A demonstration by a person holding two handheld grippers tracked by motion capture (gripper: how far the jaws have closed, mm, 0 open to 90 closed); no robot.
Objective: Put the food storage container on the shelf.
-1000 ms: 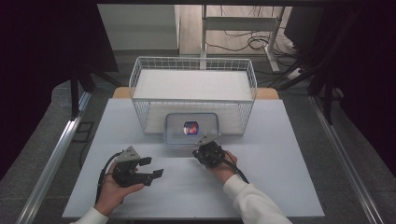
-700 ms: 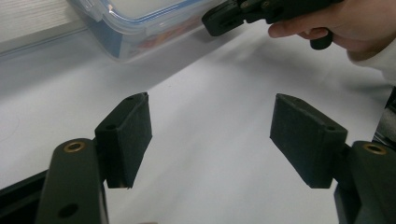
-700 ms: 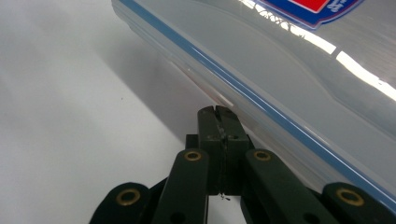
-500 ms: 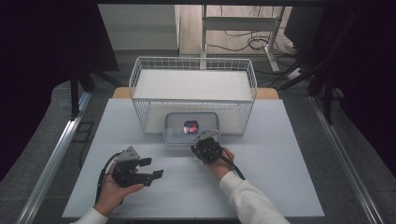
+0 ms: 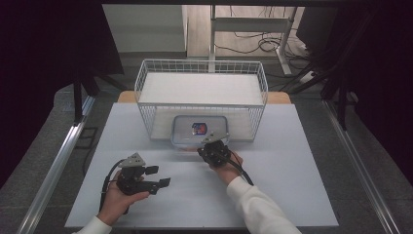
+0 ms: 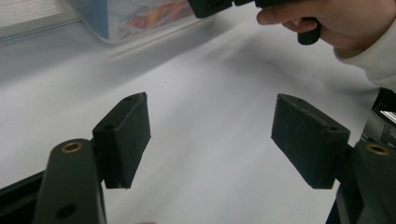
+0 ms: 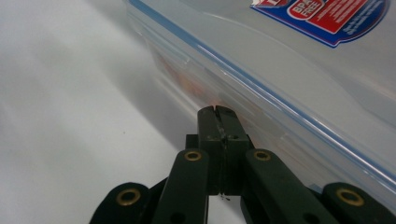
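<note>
The clear plastic container with a blue-edged lid and a red and blue label lies flat on the bench, pressed up to the near side of the white wire basket and about level with the middle of that side. In the right gripper view the container's near wall and blue-lined lid rim run slantwise across the frame, with something orange showing dimly through the wall. The right gripper sits at the container's near edge, held by the right hand in a white sleeve; its jaws are pressed fully together with nothing between them, and their joined tip is right at the container's side wall, though whether it actually touches cannot be told. Further from the container, toward the near left part of the bench, the left gripper rests in the left hand, low over the bare bench surface and well apart from the container. Its jaws stand wide apart and hold nothing; the left gripper view looks between its two black pads across the pale bench toward the container, blurred at the top, with the right hand beside it.
</note>
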